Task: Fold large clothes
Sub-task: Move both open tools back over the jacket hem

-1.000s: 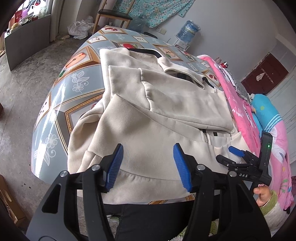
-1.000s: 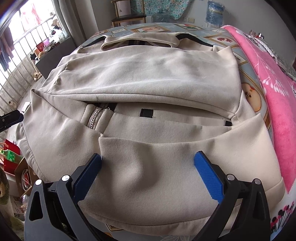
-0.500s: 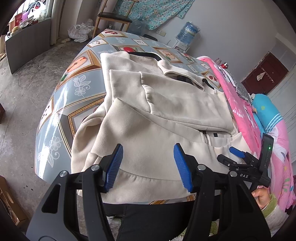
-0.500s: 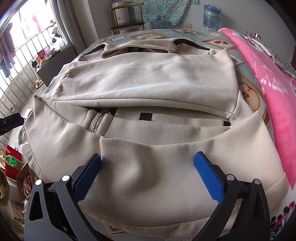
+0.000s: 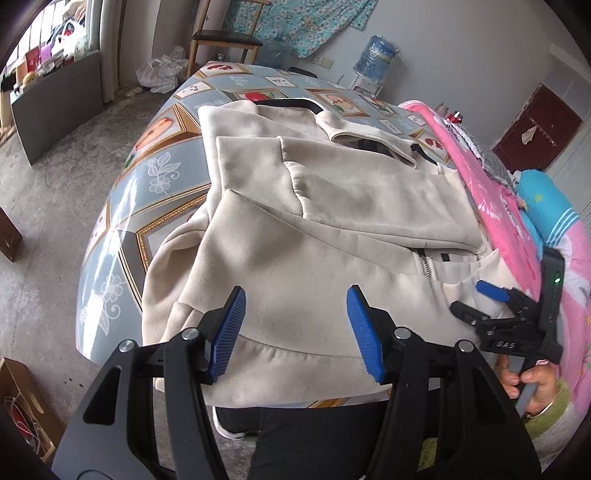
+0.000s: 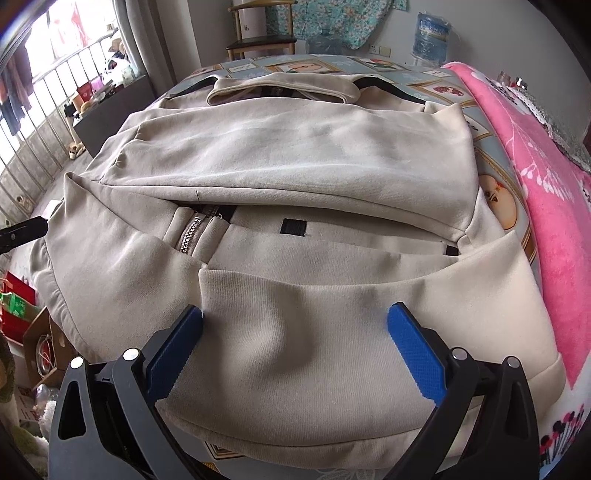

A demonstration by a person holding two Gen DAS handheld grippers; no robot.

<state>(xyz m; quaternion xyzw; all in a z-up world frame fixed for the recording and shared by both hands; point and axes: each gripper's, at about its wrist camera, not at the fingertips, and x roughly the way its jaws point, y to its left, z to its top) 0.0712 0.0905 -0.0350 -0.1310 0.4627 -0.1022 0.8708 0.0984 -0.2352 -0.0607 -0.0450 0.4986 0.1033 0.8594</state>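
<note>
Cream fleece: a large zip-front jacket (image 5: 332, 236) lies across a table (image 5: 162, 173) covered in a grey-blue cloth with gold-framed picture panels. Both sleeves are folded inward across the body. One sleeve runs across the far half of the garment, its cuff (image 5: 295, 188) ending left of centre in the left wrist view. The collar (image 6: 280, 88) lies at the far edge, with a black strip showing behind it. Near centre, the zipper (image 6: 190, 236) and a small black tab (image 6: 293, 226) are exposed in the gap between the sleeve fold and the near layer. The near hem reaches the near table edge and drapes slightly over it.

Left gripper (image 5: 293, 326): jaws spread wide, holding nothing, blue pads (image 5: 227, 328) positioned over the near-left part of the hem. Contact with the fabric cannot be confirmed.

Right gripper (image 6: 293, 350): jaws likewise spread wide, holding nothing, over the near-right part of the hem; a soft ridge of cloth (image 6: 288, 339) stands between the pads. In the left wrist view this tool appears at right, held by the person's hand (image 5: 532, 384).

A pink blanket (image 6: 546, 192) borders the table on the right. A water bottle (image 6: 430, 33) and a wooden chair (image 6: 262, 40) stand beyond the far end.
</note>
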